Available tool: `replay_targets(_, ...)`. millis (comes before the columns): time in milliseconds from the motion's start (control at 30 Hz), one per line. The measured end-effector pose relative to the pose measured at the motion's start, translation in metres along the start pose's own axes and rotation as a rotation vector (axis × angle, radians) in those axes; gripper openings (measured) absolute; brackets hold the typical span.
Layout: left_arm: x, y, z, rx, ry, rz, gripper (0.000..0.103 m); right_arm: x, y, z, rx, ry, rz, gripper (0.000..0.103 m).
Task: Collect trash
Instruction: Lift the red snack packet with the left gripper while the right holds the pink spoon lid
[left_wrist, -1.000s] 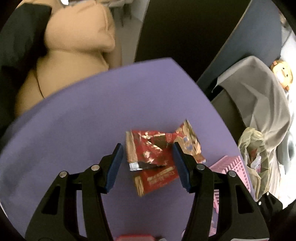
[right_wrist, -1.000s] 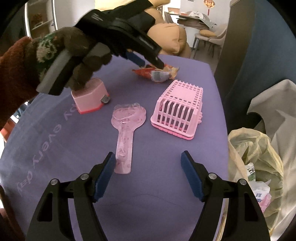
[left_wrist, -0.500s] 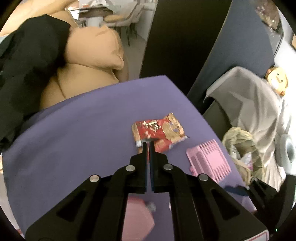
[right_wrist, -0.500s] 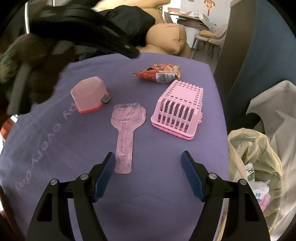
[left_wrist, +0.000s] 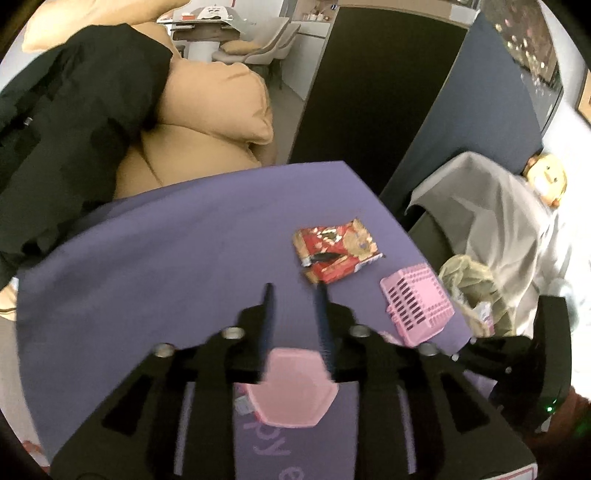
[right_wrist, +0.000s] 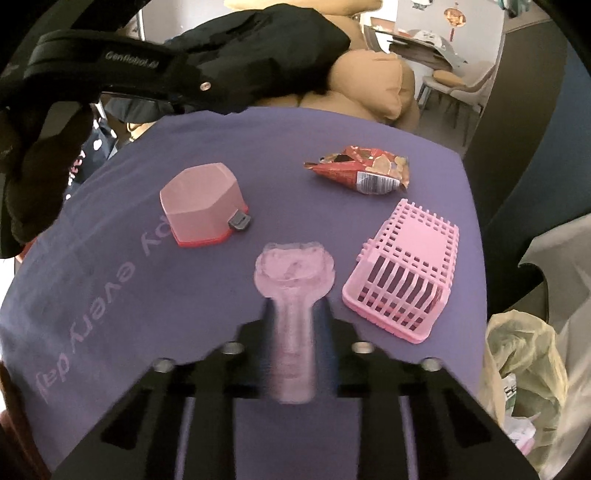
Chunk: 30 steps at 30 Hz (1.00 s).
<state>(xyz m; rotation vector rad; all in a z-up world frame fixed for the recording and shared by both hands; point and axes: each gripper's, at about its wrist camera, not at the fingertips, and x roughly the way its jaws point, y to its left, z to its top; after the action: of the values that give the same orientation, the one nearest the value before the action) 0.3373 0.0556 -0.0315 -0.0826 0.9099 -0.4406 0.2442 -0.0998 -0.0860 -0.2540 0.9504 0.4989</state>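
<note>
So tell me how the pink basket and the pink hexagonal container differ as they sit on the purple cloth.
The pink basket has slatted, see-through walls; the pink hexagonal container has solid, frosted ones. The basket is rectangular, the container six-sided. The container has a red rim at the cloth and a grey clasp; the basket is pink all over. Both sit bottom up on the purple cloth, apart from each other.

Home living area: tan sofa cushions (left_wrist: 207, 110), dining table with chairs (right_wrist: 436, 70) behind, purple-clothed table (left_wrist: 166, 258).
</note>
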Motion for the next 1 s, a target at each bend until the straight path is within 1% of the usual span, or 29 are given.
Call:
replay_targets(33,0.003,0.0,0.002,-0.005,-0.003,-0.016,0.036,-0.003,-0.001,-0.002,0.017,-0.002,0.007,0.019)
replay_targets(100,0.012,-0.001,0.008,-0.008,-0.006,-0.056,0.043,-0.014,-0.008,-0.008,0.062,-0.015,0.024,0.019)
replay_targets(200,0.03,-0.007,0.025,0.026,0.007,-0.113,0.048,-0.034,-0.014,-0.022,0.115,-0.044,0.044,0.019)
replay_targets(267,0.049,-0.015,0.04,0.067,0.03,-0.129,0.049,-0.044,-0.016,-0.03,0.123,-0.058,0.025,0.019)
replay_targets(367,0.08,-0.024,0.059,0.099,0.07,-0.116,0.049,-0.056,-0.023,-0.043,0.147,-0.073,0.005,0.019)
replay_targets(467,0.121,-0.026,0.075,0.074,0.139,-0.105,0.049,-0.06,-0.034,-0.054,0.181,-0.072,-0.002,0.019)
replay_targets(567,0.144,-0.02,0.079,0.032,0.199,-0.118,0.049,-0.059,-0.044,-0.061,0.208,-0.067,-0.008,0.019)
replay_targets(633,0.147,-0.018,0.078,0.005,0.236,-0.171,0.049,-0.06,-0.046,-0.065,0.221,-0.072,0.004,0.019)
replay_targets(667,0.148,-0.018,0.076,0.007,0.263,-0.196,0.049,-0.061,-0.047,-0.065,0.223,-0.075,0.008,0.019)
replay_targets(700,0.147,-0.021,0.07,0.036,0.305,-0.209,0.049,-0.061,-0.047,-0.065,0.225,-0.079,0.013,0.019)
replay_targets(733,0.144,-0.024,0.066,0.065,0.311,-0.199,0.049,-0.061,-0.048,-0.066,0.226,-0.082,0.018,0.019)
replay_targets(767,0.139,-0.03,0.061,0.122,0.318,-0.183,0.049,-0.061,-0.048,-0.066,0.228,-0.086,0.025,0.019)
replay_targets(867,0.132,-0.037,0.049,0.195,0.348,-0.173,0.049,-0.059,-0.048,-0.066,0.228,-0.093,0.038,0.019)
replay_targets(967,0.12,-0.039,0.045,0.226,0.341,-0.162,0.049,-0.06,-0.046,-0.067,0.226,-0.099,0.042,0.019)
replay_targets(1000,0.114,-0.038,0.046,0.222,0.326,-0.179,0.049,-0.062,-0.046,-0.067,0.225,-0.103,0.04,0.019)
